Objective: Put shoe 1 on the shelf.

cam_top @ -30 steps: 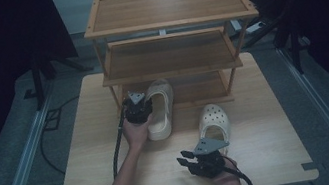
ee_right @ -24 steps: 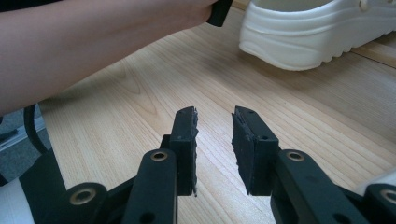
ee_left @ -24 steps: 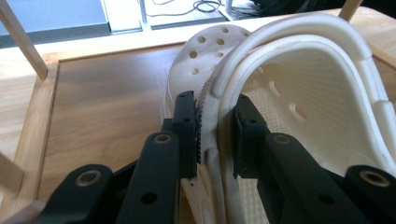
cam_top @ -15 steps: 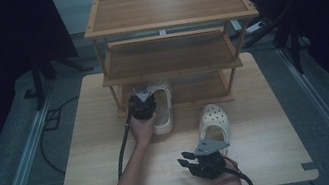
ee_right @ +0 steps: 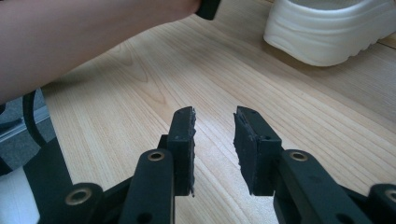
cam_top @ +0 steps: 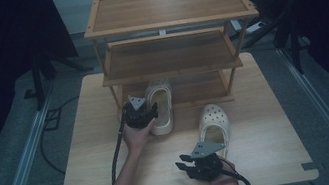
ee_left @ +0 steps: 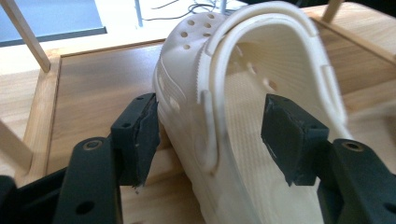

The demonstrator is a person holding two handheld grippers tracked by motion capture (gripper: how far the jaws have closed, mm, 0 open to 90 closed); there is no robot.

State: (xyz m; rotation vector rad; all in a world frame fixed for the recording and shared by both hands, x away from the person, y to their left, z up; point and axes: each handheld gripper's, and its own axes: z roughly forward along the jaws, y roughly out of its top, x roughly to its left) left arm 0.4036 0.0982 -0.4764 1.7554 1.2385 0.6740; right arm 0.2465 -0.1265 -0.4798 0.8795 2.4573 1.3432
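Dim room, grey floor (cam_top: 22,162), perhaps carpet

Dim, bluish high view; gripper views brighter, slightly soft up close.

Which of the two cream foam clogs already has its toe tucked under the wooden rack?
The cream perforated foam clog by the left gripper, its toe on the bottom shelf. The other cream clog lies wholly on the wooden table, near the right gripper.

1. We see a cream clog (ee_left: 243,93), dotted with round holes, ridged footbed inside.
2. We see its twin (cam_top: 213,124) in the same cream.
3. Black fingers (ee_left: 140,135) on both grippers.
4. Pale wood-grain worktop (cam_top: 269,125).
5. Warm brown wooden shoe rack (cam_top: 166,8).
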